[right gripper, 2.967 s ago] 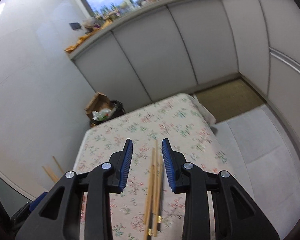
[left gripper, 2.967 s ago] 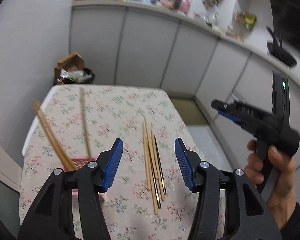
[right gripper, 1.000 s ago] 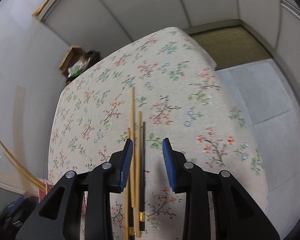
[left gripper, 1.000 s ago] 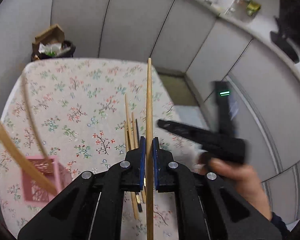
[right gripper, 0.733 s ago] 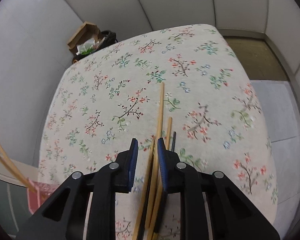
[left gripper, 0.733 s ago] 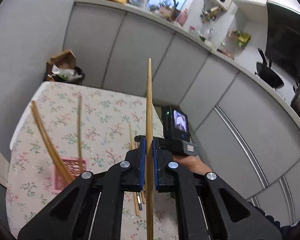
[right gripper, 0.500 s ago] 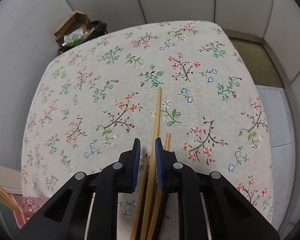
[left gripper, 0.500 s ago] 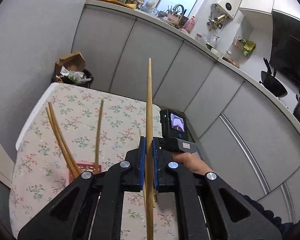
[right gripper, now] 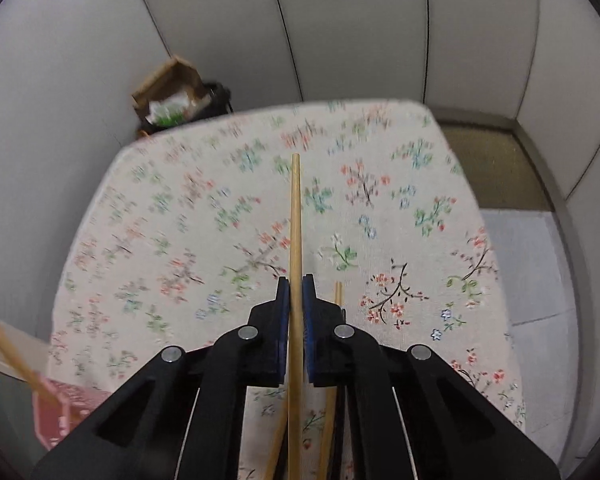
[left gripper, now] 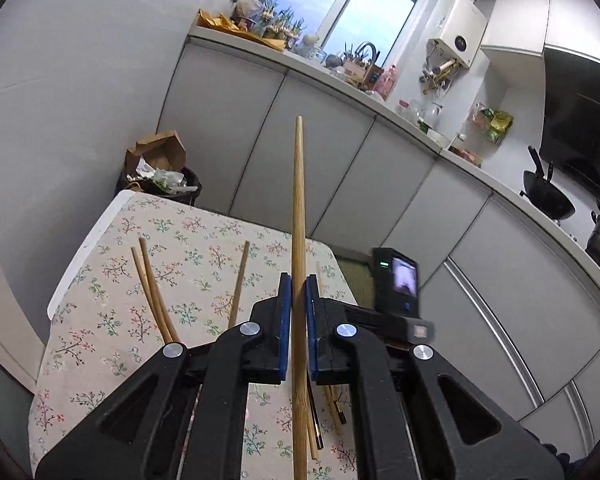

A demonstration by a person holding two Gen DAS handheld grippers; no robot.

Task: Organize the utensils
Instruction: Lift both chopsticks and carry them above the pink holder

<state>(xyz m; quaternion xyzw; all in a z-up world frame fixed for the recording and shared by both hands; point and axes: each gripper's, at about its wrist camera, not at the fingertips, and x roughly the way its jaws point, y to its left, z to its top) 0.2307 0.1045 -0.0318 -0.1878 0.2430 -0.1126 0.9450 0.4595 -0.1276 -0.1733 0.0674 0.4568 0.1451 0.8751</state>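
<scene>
My left gripper [left gripper: 297,298] is shut on a long wooden chopstick [left gripper: 298,216] and holds it raised above the floral table [left gripper: 108,280], tip pointing up and away. Three wooden chopsticks [left gripper: 153,288] stand in a holder hidden behind the left gripper's body. My right gripper [right gripper: 296,300] is shut on another wooden chopstick [right gripper: 295,216] just above the table [right gripper: 180,220]. More loose chopsticks [right gripper: 332,400] lie on the cloth under it. The pink basket [right gripper: 66,410] sits at the table's near left corner with chopsticks [right gripper: 4,344] sticking out.
A bin with a cardboard box [left gripper: 160,168] stands beyond the table's far left corner. Grey cabinets [left gripper: 340,168] run behind and to the right. The right gripper's body with its lit screen [left gripper: 396,284] shows in the left wrist view beside the table's right edge.
My left gripper closed on a chopstick and lifted it off the table. My right gripper came down over the pile, closed on a chopstick and is raising it.
</scene>
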